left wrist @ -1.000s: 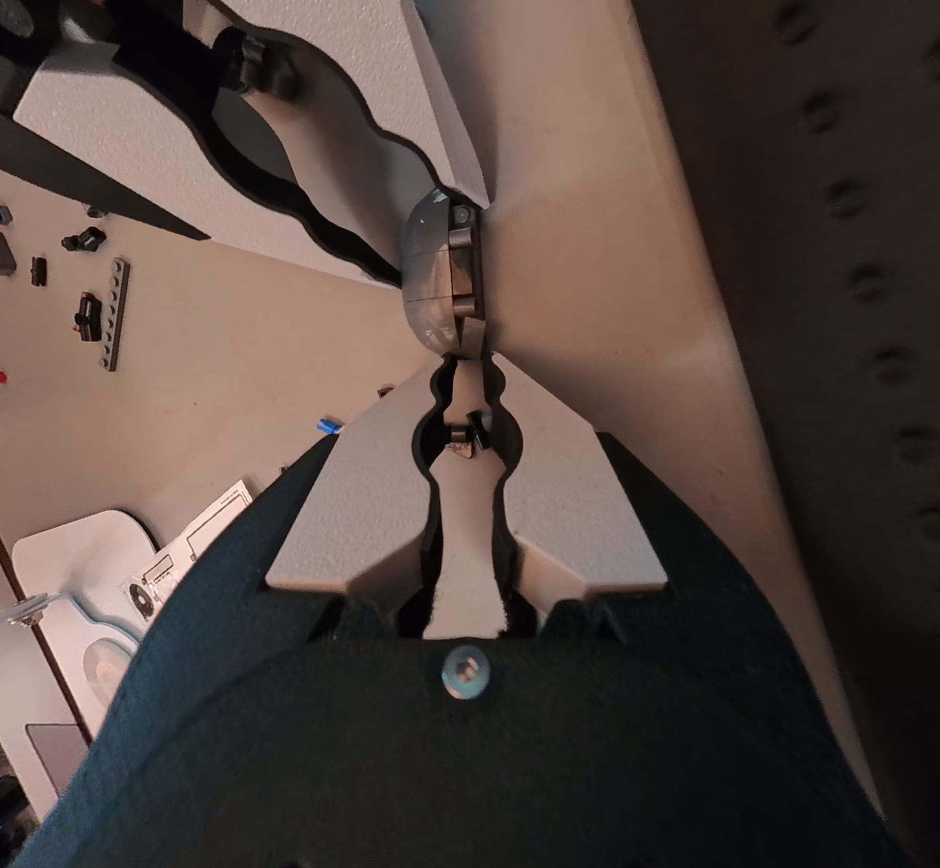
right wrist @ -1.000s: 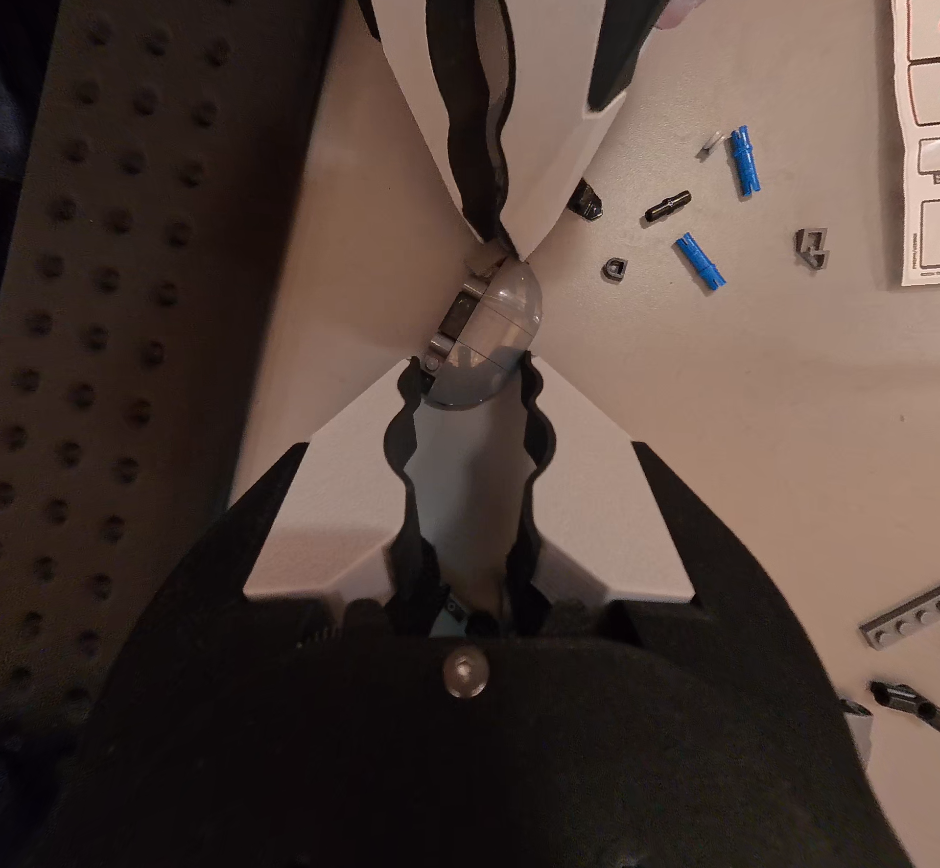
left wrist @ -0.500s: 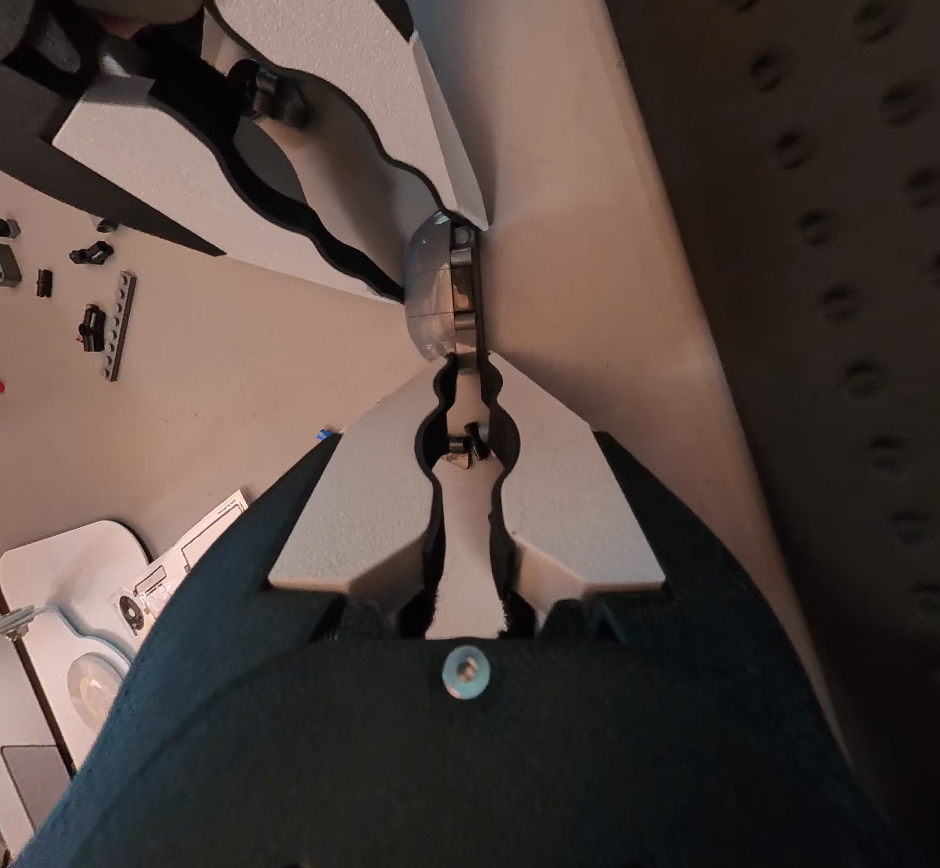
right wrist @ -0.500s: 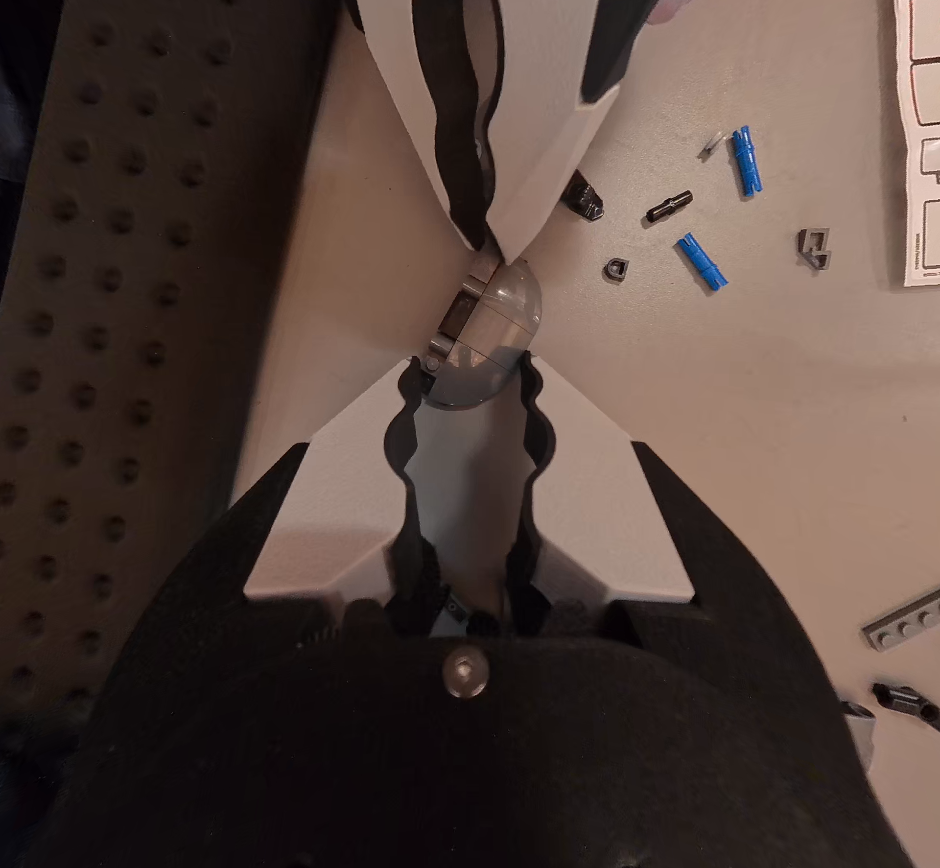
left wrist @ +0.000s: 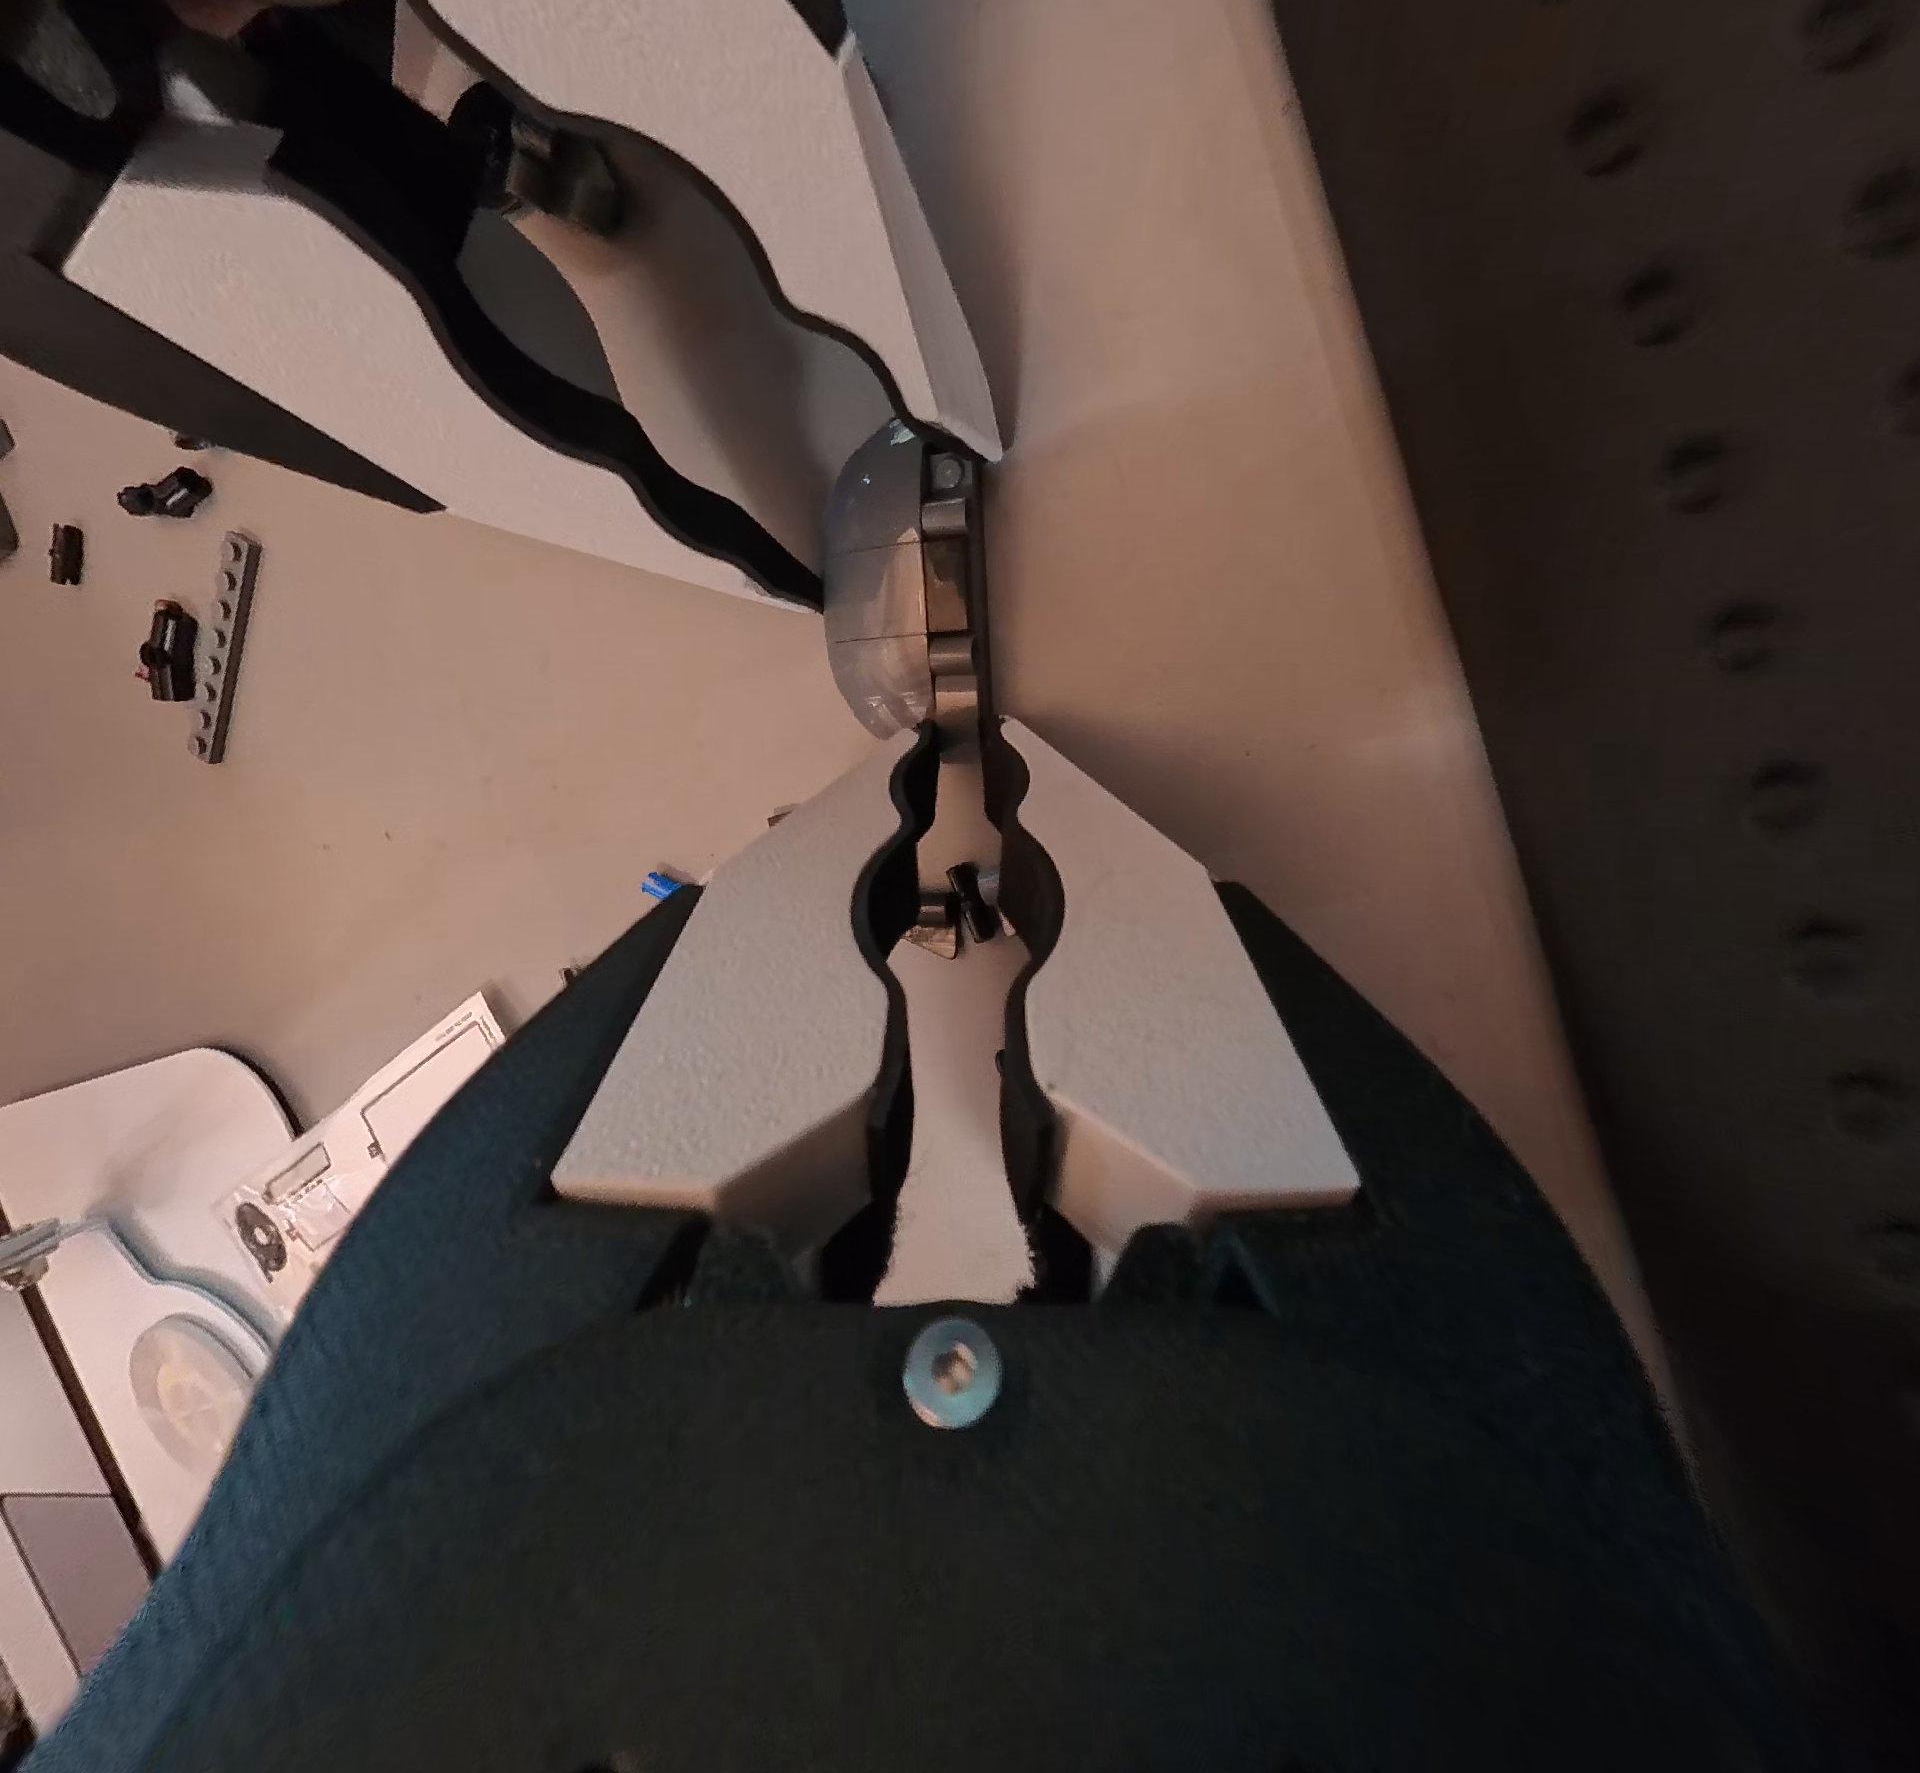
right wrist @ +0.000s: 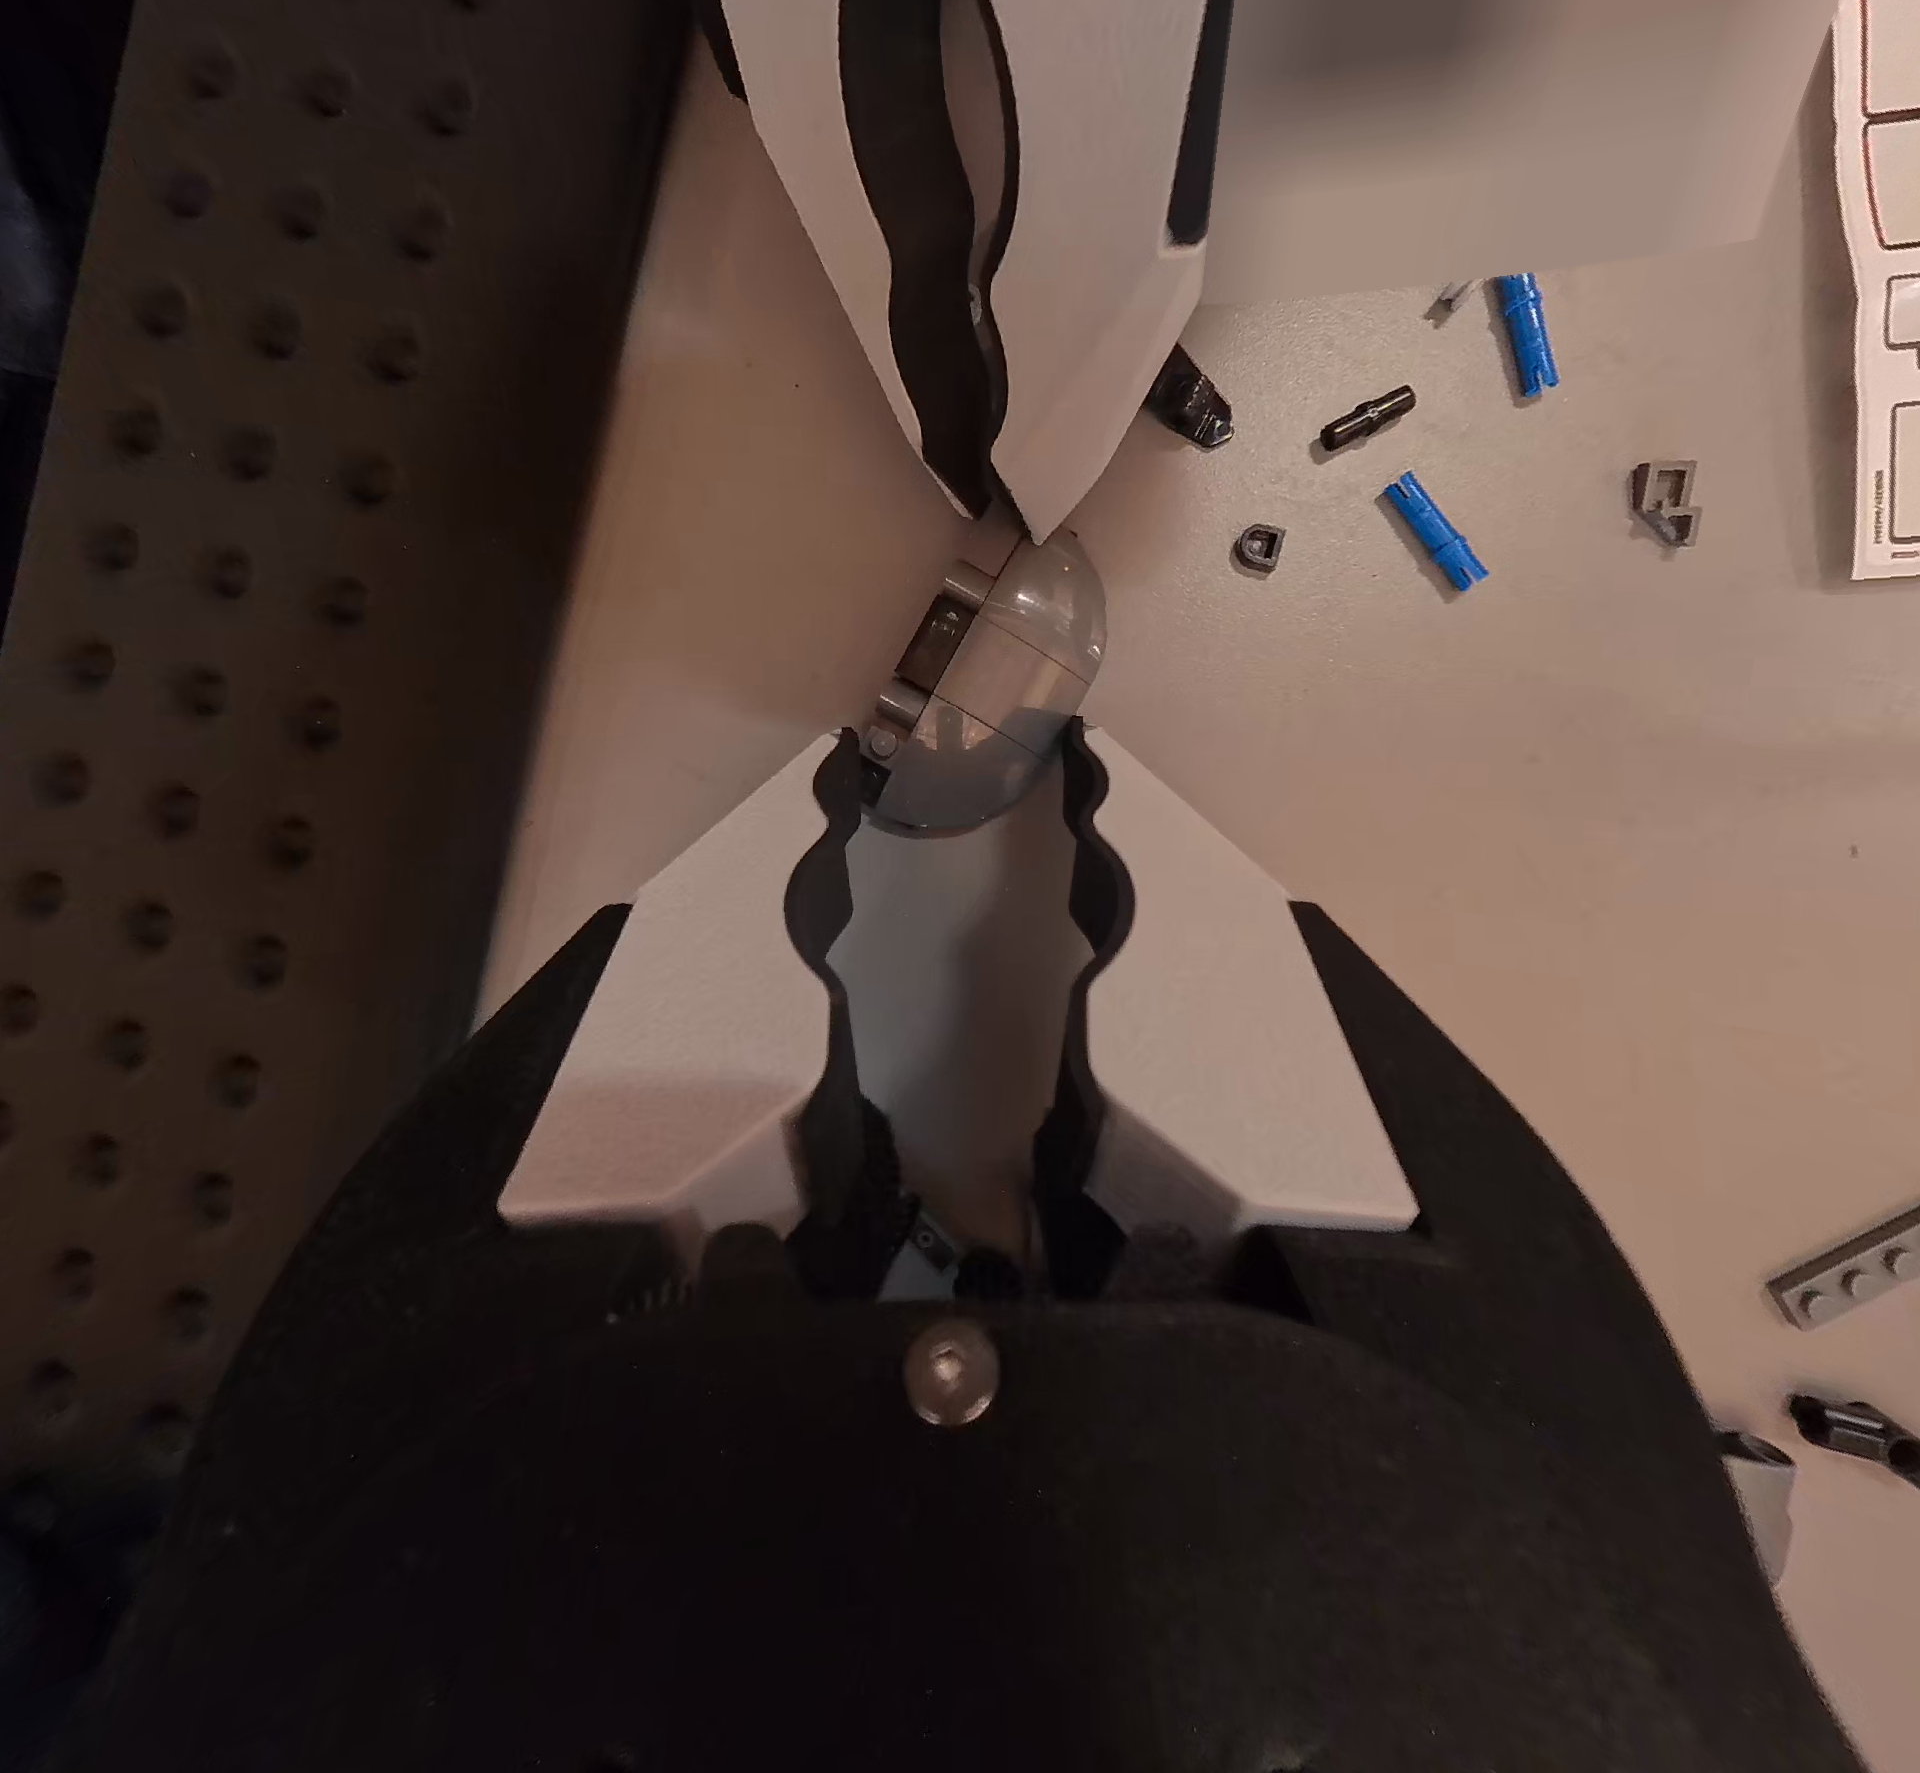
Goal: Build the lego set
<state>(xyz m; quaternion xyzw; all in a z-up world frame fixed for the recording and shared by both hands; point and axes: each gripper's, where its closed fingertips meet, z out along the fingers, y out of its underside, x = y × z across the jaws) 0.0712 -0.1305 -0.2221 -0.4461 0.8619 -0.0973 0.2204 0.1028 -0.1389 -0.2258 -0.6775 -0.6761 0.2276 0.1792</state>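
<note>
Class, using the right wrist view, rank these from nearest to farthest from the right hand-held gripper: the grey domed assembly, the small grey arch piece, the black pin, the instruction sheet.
1. Grey domed assembly: at the tips of the right hand-held gripper.
2. Small grey arch piece: up and to the right.
3. Black pin: farther right.
4. Instruction sheet: far right edge.
</note>
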